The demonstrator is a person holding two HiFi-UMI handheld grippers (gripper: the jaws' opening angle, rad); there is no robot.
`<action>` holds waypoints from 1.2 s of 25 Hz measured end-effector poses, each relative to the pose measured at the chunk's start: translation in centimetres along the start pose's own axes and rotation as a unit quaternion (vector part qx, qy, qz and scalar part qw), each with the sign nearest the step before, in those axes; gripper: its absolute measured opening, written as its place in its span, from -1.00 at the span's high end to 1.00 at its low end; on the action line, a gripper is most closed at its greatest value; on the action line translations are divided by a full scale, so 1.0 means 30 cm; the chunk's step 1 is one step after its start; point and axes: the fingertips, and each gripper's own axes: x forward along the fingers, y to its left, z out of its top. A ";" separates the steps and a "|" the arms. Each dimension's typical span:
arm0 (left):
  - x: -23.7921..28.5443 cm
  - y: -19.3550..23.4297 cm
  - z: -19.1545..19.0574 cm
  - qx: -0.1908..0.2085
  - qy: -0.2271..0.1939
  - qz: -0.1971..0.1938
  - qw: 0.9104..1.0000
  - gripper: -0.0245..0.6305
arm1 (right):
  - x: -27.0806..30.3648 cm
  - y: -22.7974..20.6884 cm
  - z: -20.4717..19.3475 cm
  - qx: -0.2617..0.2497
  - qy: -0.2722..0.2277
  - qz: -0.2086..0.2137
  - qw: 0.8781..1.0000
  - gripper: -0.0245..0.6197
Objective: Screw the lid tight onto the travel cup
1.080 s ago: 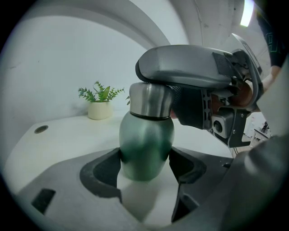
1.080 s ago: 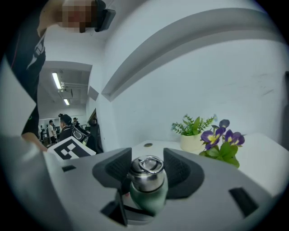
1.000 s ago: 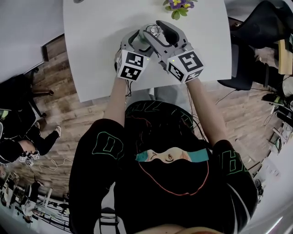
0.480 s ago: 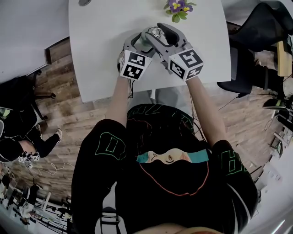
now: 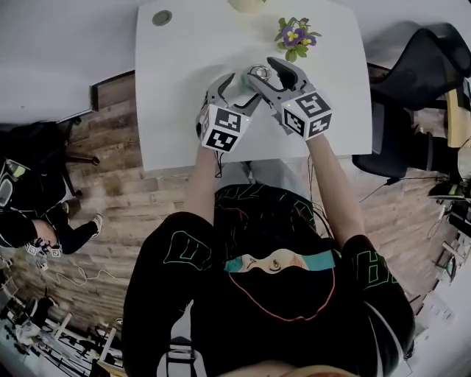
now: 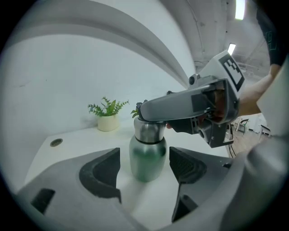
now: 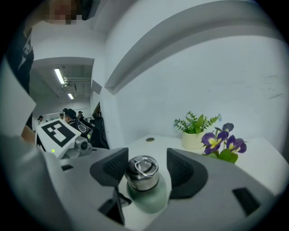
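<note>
A green travel cup (image 6: 146, 158) with a silver lid (image 7: 142, 170) stands upright on the white table (image 5: 176, 110). My left gripper (image 6: 144, 170) is open, one pad on each side of the cup's body with a gap at both. My right gripper (image 7: 143, 168) comes in from the right, its jaws on either side of the lid. They have just been opening, the lid still sits between them, and a gap shows at the right pad. In the head view both grippers meet at the lid (image 5: 257, 72).
A small potted green plant (image 7: 195, 133) and purple flowers (image 5: 294, 35) stand behind the cup. A round cable hole (image 5: 162, 18) sits at the table's far left corner. A black chair (image 5: 419, 66) is to the right; the table's front edge is near my body.
The head view has shifted, so the table and both grippers sit further right and lower in the picture. Both grippers stay at the cup, and the right jaws stand a little wider around the lid.
</note>
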 end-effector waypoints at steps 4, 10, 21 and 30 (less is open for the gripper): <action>-0.073 0.015 0.044 0.023 -0.001 0.006 1.000 -0.15 | -0.033 -0.032 0.065 0.002 -0.022 0.009 1.000 0.12; -0.170 0.122 0.277 0.014 -0.076 0.079 0.994 0.06 | -0.074 -0.109 0.165 0.001 -0.050 -0.013 0.999 0.51; -0.245 0.178 0.712 0.028 -0.181 0.208 0.961 0.68 | -0.227 -0.267 0.497 0.031 -0.137 -0.099 0.985 0.91; -0.302 0.138 0.973 0.002 -0.259 0.240 0.936 0.93 | -0.429 -0.323 0.673 0.010 -0.186 -0.147 0.971 0.91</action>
